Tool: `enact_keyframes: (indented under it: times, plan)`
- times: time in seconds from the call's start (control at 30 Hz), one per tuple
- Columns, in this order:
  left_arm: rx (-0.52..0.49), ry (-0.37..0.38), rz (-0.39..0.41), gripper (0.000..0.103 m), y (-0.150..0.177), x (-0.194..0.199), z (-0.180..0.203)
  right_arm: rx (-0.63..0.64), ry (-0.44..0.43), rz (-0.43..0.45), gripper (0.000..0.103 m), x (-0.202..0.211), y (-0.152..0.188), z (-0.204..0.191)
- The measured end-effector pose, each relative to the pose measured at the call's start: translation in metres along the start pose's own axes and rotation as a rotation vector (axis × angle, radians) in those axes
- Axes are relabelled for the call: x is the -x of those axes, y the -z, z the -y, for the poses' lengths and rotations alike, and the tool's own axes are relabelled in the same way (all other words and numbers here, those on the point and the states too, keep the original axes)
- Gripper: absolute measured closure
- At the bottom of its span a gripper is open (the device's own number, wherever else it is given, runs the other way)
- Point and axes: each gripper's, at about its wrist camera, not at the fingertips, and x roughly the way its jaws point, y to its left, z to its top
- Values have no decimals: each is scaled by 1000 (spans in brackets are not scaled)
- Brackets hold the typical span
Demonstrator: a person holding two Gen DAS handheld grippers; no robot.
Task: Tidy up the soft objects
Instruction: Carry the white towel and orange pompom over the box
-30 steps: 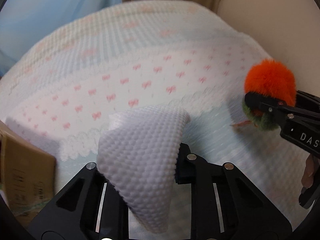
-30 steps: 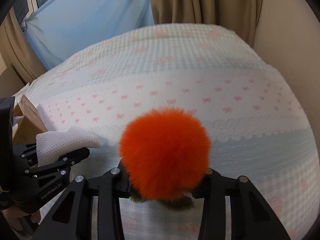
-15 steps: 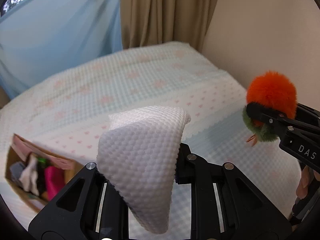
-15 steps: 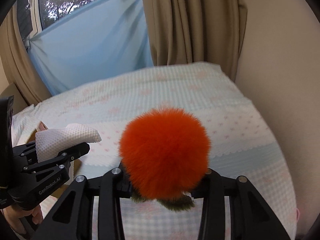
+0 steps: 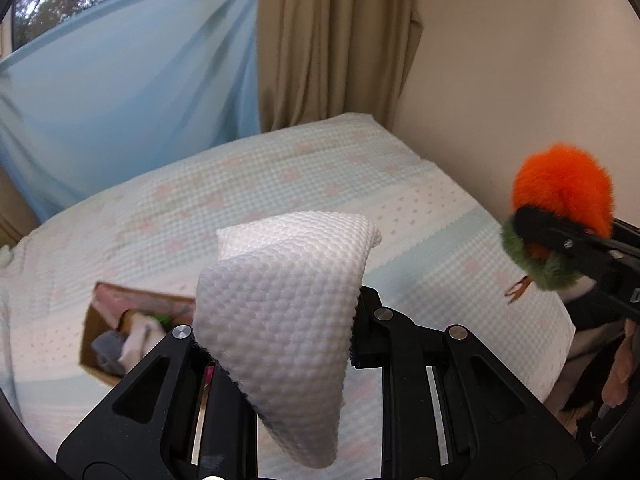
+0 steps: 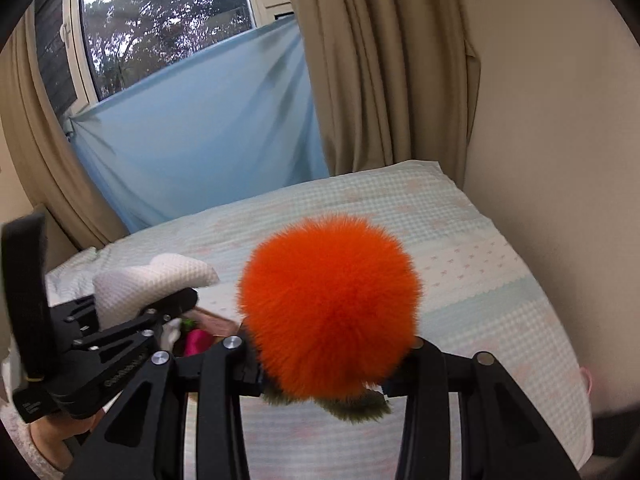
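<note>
Our left gripper (image 5: 276,344) squeezes a white cloth (image 5: 280,312) above the bed (image 5: 320,168). Our right gripper (image 6: 324,364) squeezes an orange pompom (image 6: 328,304). Only the left view shows the whole box (image 5: 96,344) of socks, far left.

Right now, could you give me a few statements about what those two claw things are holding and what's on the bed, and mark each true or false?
1. The left gripper holds a white textured cloth. True.
2. The right gripper is empty. False: its fingers clamp an orange fluffy toy.
3. A cardboard box of soft items sits on the bed. True.
4. The cloth lies flat on the bed. False: it is held above it.
</note>
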Motion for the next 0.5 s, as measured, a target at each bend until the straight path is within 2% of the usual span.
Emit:
enact_keyframes:
  times: [0.2, 0.33, 0.5]
  plan:
    - [6, -13, -35, 86, 21, 30, -66, -11, -2, 0, 67, 10, 6, -65]
    - [-1, -15, -55, 86, 34, 43, -116, -38, -1, -6, 67, 0, 11, -104]
    - [-17, -22, -100, 86, 42, 39, -164, -49, 4, -35, 67, -20, 21, -149]
